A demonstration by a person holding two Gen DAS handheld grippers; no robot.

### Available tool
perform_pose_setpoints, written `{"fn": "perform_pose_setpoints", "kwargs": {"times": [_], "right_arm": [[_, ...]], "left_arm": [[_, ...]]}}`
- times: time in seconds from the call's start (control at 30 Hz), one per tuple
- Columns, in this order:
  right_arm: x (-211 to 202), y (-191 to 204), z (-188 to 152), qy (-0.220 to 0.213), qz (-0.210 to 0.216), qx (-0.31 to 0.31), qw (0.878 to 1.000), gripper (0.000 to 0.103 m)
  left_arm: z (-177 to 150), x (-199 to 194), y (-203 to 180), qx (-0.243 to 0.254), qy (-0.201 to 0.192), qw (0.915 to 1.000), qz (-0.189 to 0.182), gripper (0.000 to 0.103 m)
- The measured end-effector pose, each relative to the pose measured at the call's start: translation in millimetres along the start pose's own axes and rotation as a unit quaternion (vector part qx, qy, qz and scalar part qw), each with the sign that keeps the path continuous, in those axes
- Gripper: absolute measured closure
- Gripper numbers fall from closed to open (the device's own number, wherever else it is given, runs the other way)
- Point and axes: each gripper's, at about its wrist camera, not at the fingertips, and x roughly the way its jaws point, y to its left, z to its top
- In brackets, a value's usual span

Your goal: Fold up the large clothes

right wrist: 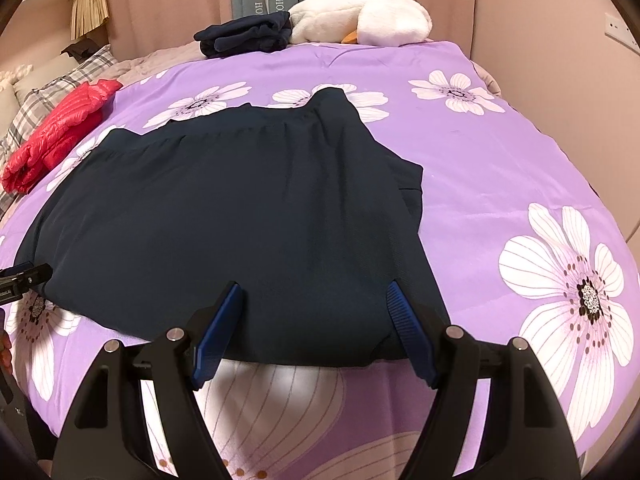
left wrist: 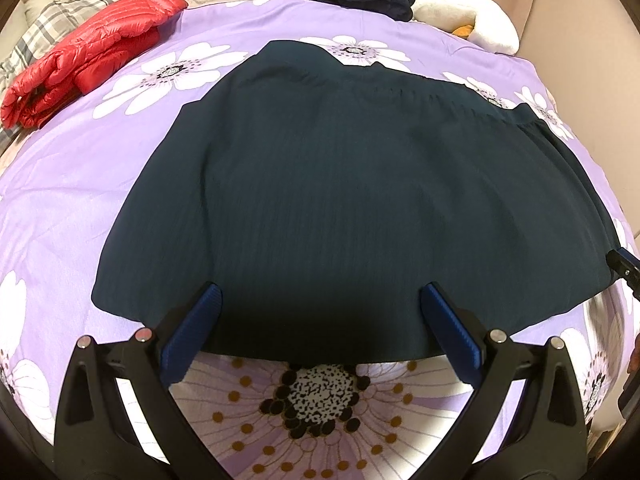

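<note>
Left wrist view: your left hand-held gripper (left wrist: 320, 294) hovers, jaws apart, at the near hem of the dark garment (left wrist: 340, 184) spread on the bed (left wrist: 80, 208). Your right hand-held gripper (right wrist: 314, 290) hovers likewise, jaws apart.

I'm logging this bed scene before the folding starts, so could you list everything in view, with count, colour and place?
Dark garment: one, dark navy, spread flat mid-bed.
Puffer jacket: one, red, folded, far left of bed.
Folded clothes: one pile, dark navy, far edge.
Plush toy: one, white with orange bill, far edge beside the pile.
Bedspread: one, purple with white flowers, under everything.
Plaid pillow: one, grey-white, far left.
Curtain: pinkish beige, behind bed.
Left claw: one, black with blue pads, open over the garment's near hem.
Right claw: one, same colours, open at the near hem.
</note>
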Motion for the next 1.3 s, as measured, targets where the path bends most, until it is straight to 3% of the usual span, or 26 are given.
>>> {"fn": "perform_pose_setpoints", "kwargs": {"times": [0.6,0.8,1.03,1.3], "right_arm": [[-11,-32,-3,-0.003,-0.039,0.040,0.998,0.028],[-23,-34,2,-0.026,-0.046,0.047,0.997,0.028],[-31,-2,12,-0.048,-0.007,0.019,0.999,0.028],[-16,62,17,-0.036,0.061,-0.037,0.997,0.028]], "left_arm": [[-9,-8,7,-0.005,0.003,1.0000,0.006,0.002],[-11,-19,15,-0.022,-0.005,0.9997,0.001,0.002],[0,-23,5,-0.021,-0.023,0.9995,0.006,0.002],[13,-17,-38,0.019,-0.033,0.9992,-0.006,0.002]]}}
